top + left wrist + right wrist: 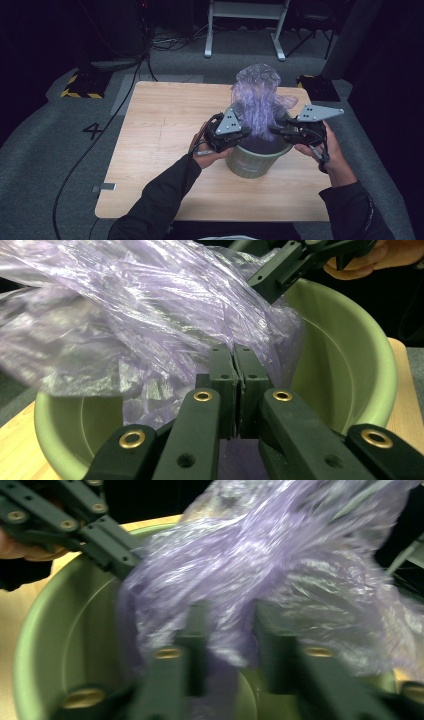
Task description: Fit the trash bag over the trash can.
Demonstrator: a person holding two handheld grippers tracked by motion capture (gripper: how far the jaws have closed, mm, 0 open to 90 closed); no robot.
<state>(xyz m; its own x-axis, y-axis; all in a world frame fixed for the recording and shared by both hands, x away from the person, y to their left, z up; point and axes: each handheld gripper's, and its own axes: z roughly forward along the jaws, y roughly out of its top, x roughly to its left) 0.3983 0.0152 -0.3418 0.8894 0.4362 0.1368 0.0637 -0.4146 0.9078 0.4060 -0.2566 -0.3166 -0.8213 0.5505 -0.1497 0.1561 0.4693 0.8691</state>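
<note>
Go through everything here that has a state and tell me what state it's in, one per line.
Purple plastic bag: crumpled, bunched up above the bin, lower part hanging inside it.
Green bin: upright on the table, not yet lined.
Left gripper: shut on the bag.
Right gripper: jaws apart, bag film between them.

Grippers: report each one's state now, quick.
Left gripper: jaws shut on the purple plastic bag, over the green bin.
Right gripper: jaws apart with bag film between them; the blur hides whether they press it.
</note>
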